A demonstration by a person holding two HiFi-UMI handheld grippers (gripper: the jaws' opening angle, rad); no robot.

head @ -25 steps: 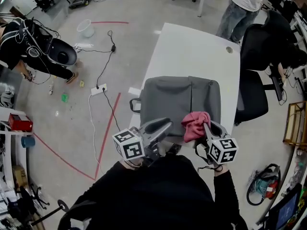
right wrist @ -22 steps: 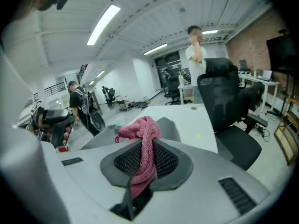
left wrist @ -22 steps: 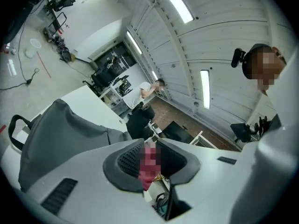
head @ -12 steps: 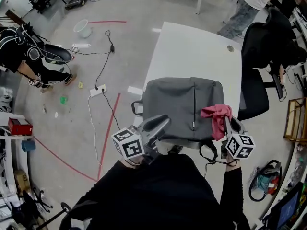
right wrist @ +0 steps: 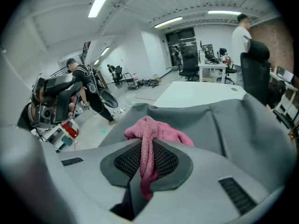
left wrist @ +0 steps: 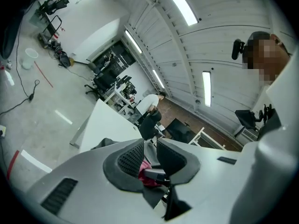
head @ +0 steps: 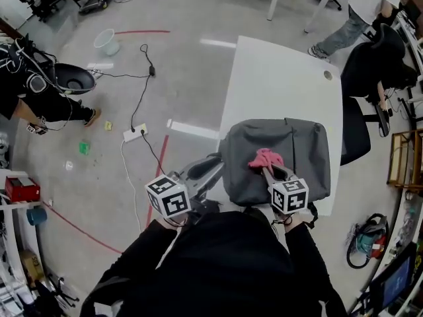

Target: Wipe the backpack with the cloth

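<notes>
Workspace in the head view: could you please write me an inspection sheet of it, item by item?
surface: white table, bare beyond the backpack.
job's things: grey backpack lies flat on the table; pink cloth over it.
clutter: nothing seen on the table.
tongs: left tongs open, empty, at the backpack's left edge; right tongs shut on the cloth.
cables: power strip with cable on the floor.
surroundings: bucket, black office chair, a person standing.
</notes>
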